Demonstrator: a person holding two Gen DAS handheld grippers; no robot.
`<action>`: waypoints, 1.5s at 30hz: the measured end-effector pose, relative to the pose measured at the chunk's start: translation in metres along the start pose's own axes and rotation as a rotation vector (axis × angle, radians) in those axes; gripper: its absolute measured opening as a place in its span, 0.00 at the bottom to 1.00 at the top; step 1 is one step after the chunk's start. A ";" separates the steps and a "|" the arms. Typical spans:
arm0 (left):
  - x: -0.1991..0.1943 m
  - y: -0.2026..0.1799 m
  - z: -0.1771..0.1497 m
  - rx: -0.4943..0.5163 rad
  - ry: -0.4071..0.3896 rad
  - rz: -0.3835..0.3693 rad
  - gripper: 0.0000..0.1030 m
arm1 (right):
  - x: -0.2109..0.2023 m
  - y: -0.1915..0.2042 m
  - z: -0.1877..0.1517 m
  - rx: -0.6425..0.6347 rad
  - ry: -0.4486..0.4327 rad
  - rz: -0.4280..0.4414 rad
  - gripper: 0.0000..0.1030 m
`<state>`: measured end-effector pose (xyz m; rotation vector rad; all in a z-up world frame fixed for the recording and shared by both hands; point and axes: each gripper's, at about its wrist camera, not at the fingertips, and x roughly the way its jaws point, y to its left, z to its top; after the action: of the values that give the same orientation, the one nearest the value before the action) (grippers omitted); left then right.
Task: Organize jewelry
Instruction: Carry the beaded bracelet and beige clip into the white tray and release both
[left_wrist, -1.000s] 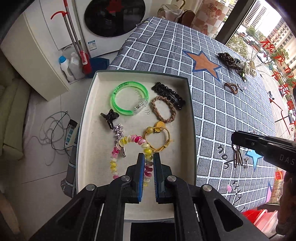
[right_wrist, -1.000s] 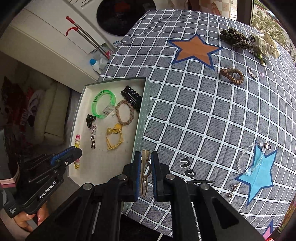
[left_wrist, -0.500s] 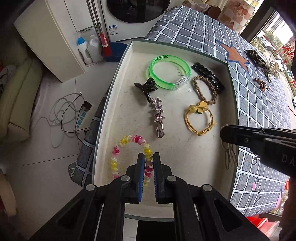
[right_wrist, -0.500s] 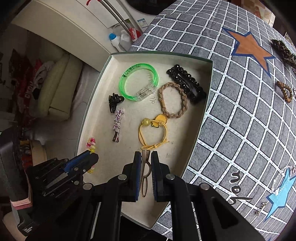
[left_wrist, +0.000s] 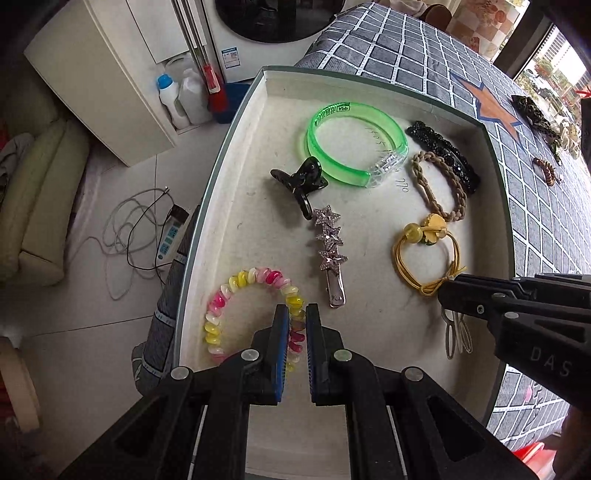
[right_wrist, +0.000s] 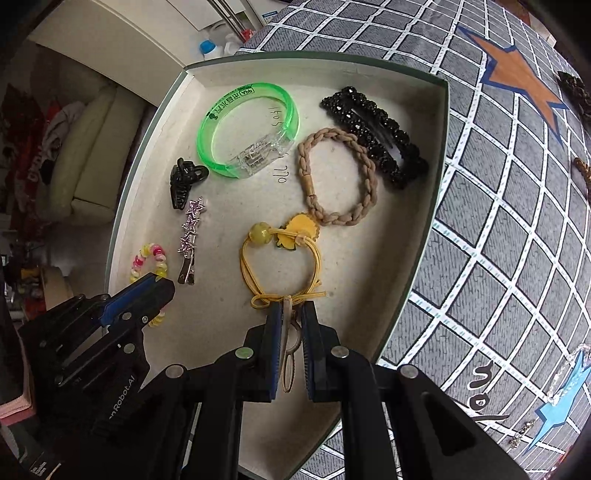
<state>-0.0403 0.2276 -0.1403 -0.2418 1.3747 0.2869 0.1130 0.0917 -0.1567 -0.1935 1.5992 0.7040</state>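
We held two items over the shallow cardboard tray (right_wrist: 424, 206), which sat on the grid-patterned cloth (right_wrist: 517, 221). The left gripper (left_wrist: 297, 328) had its jaws pinched on the coiled pink-and-yellow hair tie (left_wrist: 236, 291); its far loop lay on or just above the tray floor, near the star hair clip (left_wrist: 330, 251). The right gripper (right_wrist: 291, 325) had its jaws nearly together on a thin beige hairpin (right_wrist: 287, 354), hanging just beside the bow of the yellow elastic hair tie (right_wrist: 280, 258).

Handling, as we judged it: the coil was light, springy and glossy, likely to stretch and rebound on release, so a grip across one strand suited it. The hairpin was light, stiff and narrow, prone to pivot between the pads; a hold near its closed end seemed steadier. Neither looked fragile.
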 end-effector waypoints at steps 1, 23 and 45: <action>0.001 0.000 0.000 -0.001 -0.002 0.006 0.15 | 0.000 -0.001 0.002 -0.001 -0.003 0.001 0.11; -0.006 -0.004 0.001 0.011 0.021 0.042 0.16 | -0.015 0.000 0.014 -0.004 -0.030 0.012 0.40; -0.026 -0.019 -0.007 0.096 0.035 0.069 0.16 | -0.081 -0.044 -0.008 0.149 -0.131 0.012 0.65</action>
<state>-0.0450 0.2053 -0.1161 -0.1202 1.4288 0.2737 0.1429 0.0297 -0.0942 -0.0283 1.5206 0.5921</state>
